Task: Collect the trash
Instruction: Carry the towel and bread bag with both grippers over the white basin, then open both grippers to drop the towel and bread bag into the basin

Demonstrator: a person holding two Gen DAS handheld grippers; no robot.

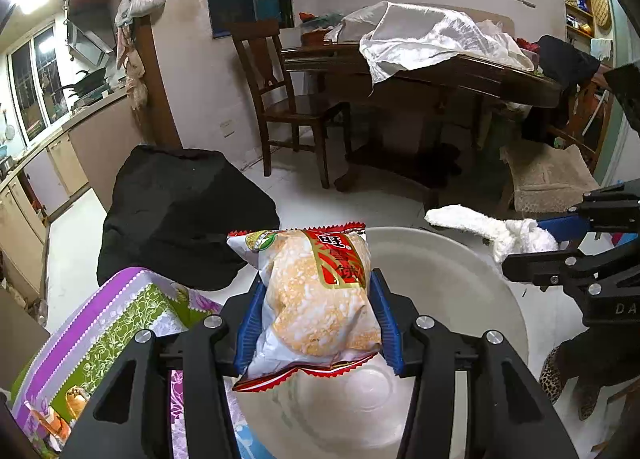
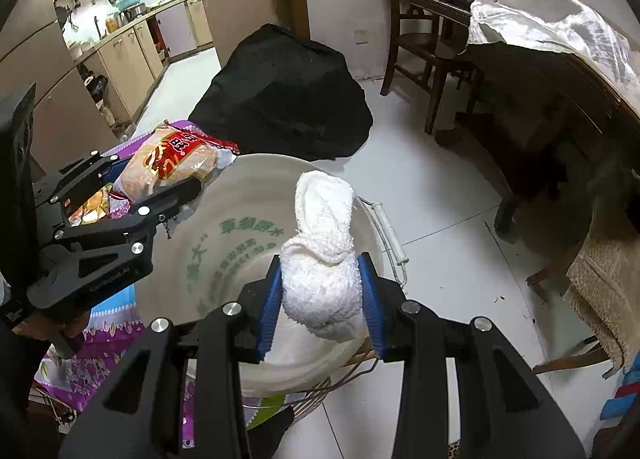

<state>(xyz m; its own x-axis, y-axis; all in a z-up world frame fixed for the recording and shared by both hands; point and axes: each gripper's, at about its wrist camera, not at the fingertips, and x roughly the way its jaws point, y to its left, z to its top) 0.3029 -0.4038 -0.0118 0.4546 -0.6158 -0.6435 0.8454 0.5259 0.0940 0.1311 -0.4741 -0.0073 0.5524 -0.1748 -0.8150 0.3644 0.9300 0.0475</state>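
Large off-white plastic bucket point(image 2: 256, 227) sits below both grippers, mouth up, with a wire bail handle and white grip hanging at its right rim. Green printed Chinese characters run round the inner wall; too distorted to read reliably. Nothing visible on the bucket's bottom in the left wrist view.

Black crumpled bag or cloth heap point(image 2: 288, 99) on the white tile floor beyond the bucket's far rim, apart from it.

Floral purple-and-green printed cloth point(image 1: 92, 323) lies just beside the bucket's left rim.

Left gripper point(image 1: 316, 323): jaws part-way closed, blue pads pinching an inflated rice-cracker snack packet point(image 1: 316, 299) across its width. Packet is white film with golden cracker print, red serrated seals at both ends, and a red band with gold-edged Chinese characters; 1 large character near the top seal is legible as "旺", rest partly cut off. It hangs over the bucket's near-left rim, long axis pointing away from the camera. In the right wrist view the packet point(image 2: 176, 167) sits at the bucket's left rim.

Right gripper point(image 2: 324, 299): jaws narrower than the left's, blue pads pinching a white terry-cloth towel wad point(image 2: 320, 259), knotted into a lump with 1 loop standing up. It is over the bucket's near-right rim, inside the mouth's outline. No writing on it.

The 2 grippers are near each other and not touching.
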